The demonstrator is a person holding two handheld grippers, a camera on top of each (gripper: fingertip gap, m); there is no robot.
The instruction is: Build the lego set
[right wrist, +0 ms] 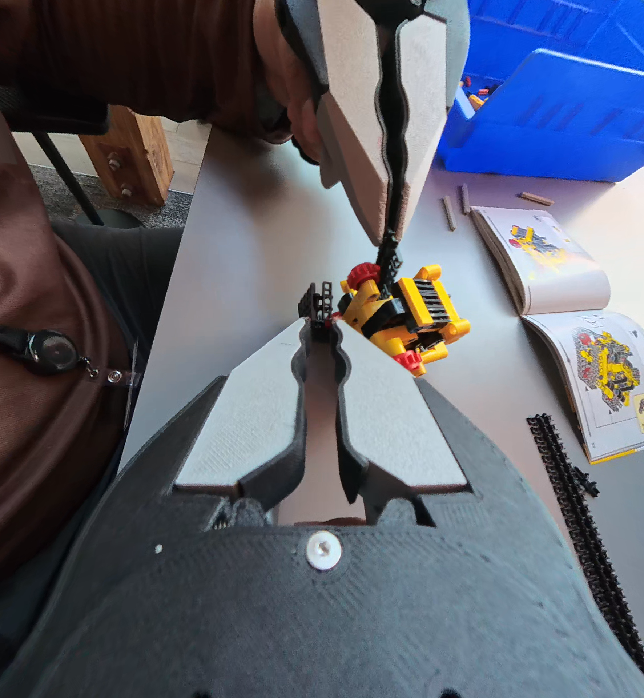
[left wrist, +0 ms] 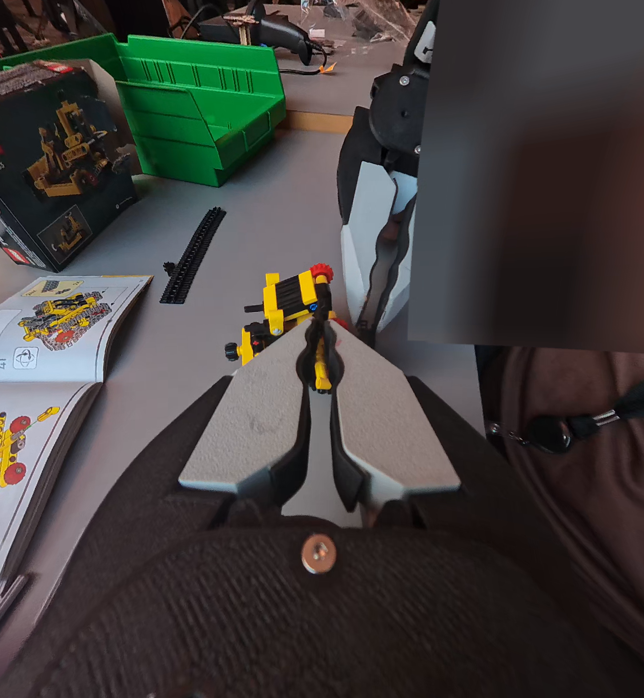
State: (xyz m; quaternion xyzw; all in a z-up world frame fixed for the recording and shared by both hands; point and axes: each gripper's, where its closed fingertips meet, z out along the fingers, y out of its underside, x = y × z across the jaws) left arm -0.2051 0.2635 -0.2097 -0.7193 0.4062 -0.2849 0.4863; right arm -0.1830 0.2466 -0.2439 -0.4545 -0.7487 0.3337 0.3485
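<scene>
A yellow and black bulldozer model [left wrist: 294,298] with red gears is held above the grey table [left wrist: 275,211]. My left gripper [left wrist: 320,325] is shut on it, with a yellow part and black track links pinched between the fingers. In the right wrist view the left gripper [right wrist: 388,238] comes down from above onto the model [right wrist: 418,313]. My right gripper [right wrist: 318,326] is shut on the end of a short black track piece [right wrist: 318,306] right beside the model's red gear [right wrist: 364,275]. Its tip shows in the left wrist view [left wrist: 367,328], just right of the model.
A loose black track strip [left wrist: 194,257] lies on the table and shows in the right wrist view [right wrist: 584,528]. An open instruction booklet [left wrist: 48,340], the set's box [left wrist: 48,162] and a green bin [left wrist: 199,113] stand left. A blue bin [right wrist: 558,124] and brown axles [right wrist: 449,213] lie beyond. The person's torso is close. My right fingertips sit around 5 cm from my left ones.
</scene>
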